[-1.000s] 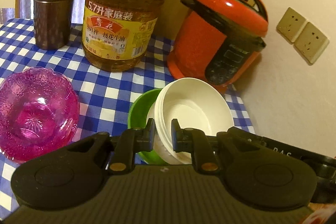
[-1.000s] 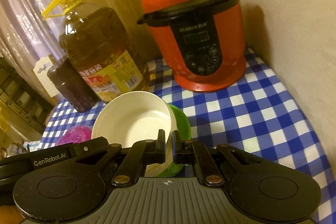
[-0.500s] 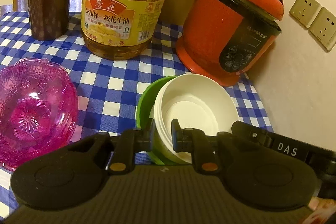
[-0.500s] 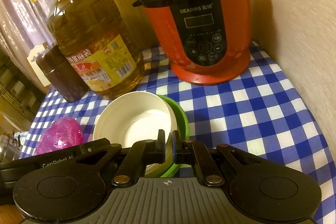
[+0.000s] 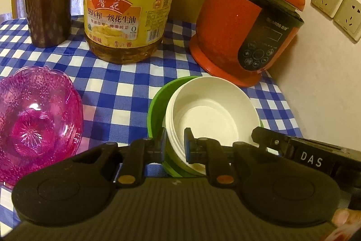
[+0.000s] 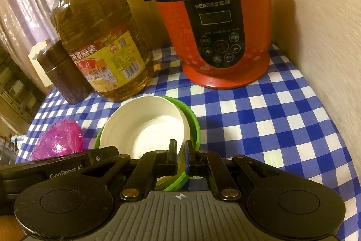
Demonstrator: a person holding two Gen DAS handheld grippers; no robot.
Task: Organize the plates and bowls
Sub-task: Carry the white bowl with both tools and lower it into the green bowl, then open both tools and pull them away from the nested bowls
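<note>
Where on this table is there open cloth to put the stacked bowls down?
Bare cloth lies between the pink bowl, oil bottle and stacked bowls, and right of the stack, before the red cooker toward the wall. The back row is crowded.

The oil bottle (image 5: 126, 6) label reads "5.7升家庭装", the red cooker (image 6: 214, 22) "BEAROS", one gripper (image 5: 174, 143) "DAS", the other (image 6: 180, 154) "GenRobot.AI".

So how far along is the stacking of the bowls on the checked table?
Done: the white bowl sits nested in the green bowl. In hand: the left gripper and right gripper are both clamped on that stack's rims at opposite sides. Left: the pink glass bowl stands apart on the tablecloth, not yet stacked.
</note>
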